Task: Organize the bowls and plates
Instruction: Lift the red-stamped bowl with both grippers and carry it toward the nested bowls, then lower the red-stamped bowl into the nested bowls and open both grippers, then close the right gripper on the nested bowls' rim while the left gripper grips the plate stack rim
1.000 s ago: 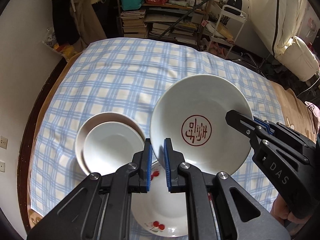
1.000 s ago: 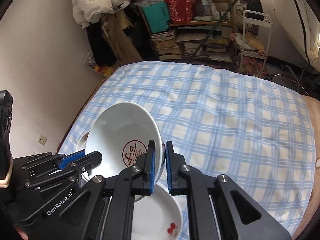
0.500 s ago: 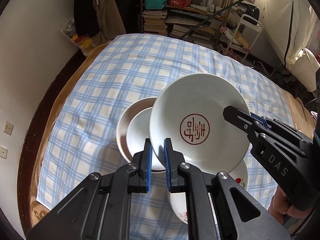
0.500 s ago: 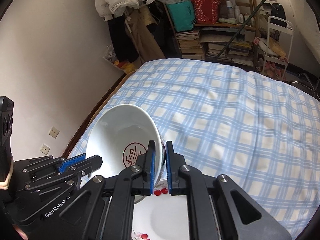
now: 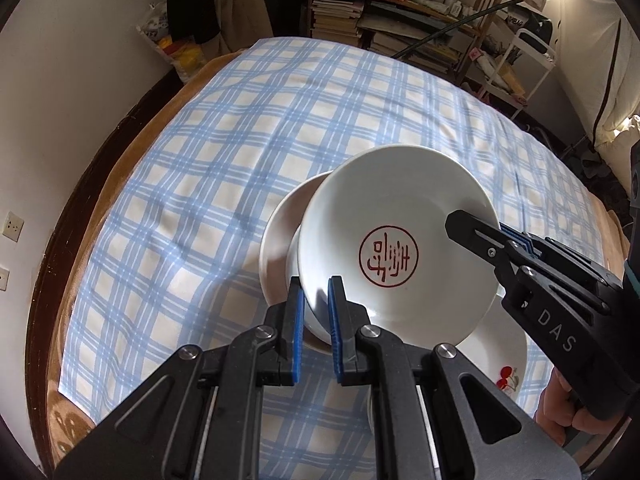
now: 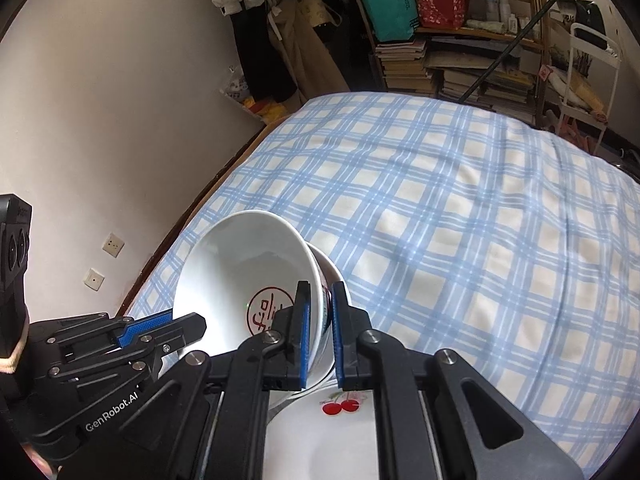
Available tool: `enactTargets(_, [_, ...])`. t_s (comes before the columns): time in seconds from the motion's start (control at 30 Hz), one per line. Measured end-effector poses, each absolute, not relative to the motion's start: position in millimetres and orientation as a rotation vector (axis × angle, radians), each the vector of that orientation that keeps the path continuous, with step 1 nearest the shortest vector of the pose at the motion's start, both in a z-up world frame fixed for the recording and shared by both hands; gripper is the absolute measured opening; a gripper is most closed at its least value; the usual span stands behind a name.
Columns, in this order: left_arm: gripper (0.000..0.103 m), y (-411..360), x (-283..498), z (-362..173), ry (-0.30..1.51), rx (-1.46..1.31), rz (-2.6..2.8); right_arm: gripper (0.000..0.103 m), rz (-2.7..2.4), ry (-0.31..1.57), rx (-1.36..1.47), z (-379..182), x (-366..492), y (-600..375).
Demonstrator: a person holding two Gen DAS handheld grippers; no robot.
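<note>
Bowl (image 5: pixel 394 256) clamped at opposite rim points by both grippers (image 5: pixel 316 314) (image 6: pixel 320 320); lower level onto stack (image 5: pixel 280 236), centre, then release together

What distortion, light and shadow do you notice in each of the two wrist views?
Left wrist view: fisheye bends the checked cloth into a dome, with dark corners; bright glare at the right edge; the tool's shadow falls inside the bowl. Right wrist view: the wall curves; even light; soft shadows across the cloth; everything sharp.
</note>
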State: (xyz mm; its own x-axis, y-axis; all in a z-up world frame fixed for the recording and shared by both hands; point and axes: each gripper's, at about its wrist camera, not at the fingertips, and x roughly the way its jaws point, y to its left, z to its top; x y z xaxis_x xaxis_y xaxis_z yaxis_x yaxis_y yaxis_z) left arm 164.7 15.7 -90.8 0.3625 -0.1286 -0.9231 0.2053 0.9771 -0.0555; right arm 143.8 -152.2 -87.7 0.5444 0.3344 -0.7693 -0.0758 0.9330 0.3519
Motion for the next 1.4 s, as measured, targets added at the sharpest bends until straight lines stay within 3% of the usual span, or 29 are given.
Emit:
enactTargets(0.63, [0.012, 20.9, 178.6, -119.5, 1.217, 0.134, -0.199, 0.012, 0.265, 0.997, 0.311, -119.2, 147.1, -147.9])
enactTargets(0.87, [0.012, 26.3, 170.0, -99.7, 1.131, 0.148, -0.174, 0.014, 0.295, 0.992, 0.337, -114.7, 146.2, -151.8])
enactTargets(1.0, [0.019, 34.8, 171.9, -92.5, 1.109, 0.148, -0.135, 0.014, 0.283, 0.946, 0.367, -99.3, 144.8, -165.8])
enactTargets(1.07, [0.023, 41.0, 176.7, -94.3, 1.123, 0.143, -0.100, 0.021, 0.268, 0.935, 0.377, -93.4, 144.5, -174.3])
enactTargets(1.13, [0.035, 47.5, 181.0, -97.6, 1.138, 0.140, -0.058, 0.047, 0.256, 0.934, 0.389, -91.4, 145.4, -181.6])
enactTargets(1.27, [0.049, 58.2, 187.0, -102.2, 1.150, 0.129, -0.004, 0.061, 0.212, 0.947, 0.406, -94.3, 149.8, -195.8])
enactTargets(1.4, [0.060, 64.2, 191.1, -103.7, 1.158, 0.112, 0.009, 0.084, 0.185, 0.986, 0.404, -102.8, 155.5, -204.8])
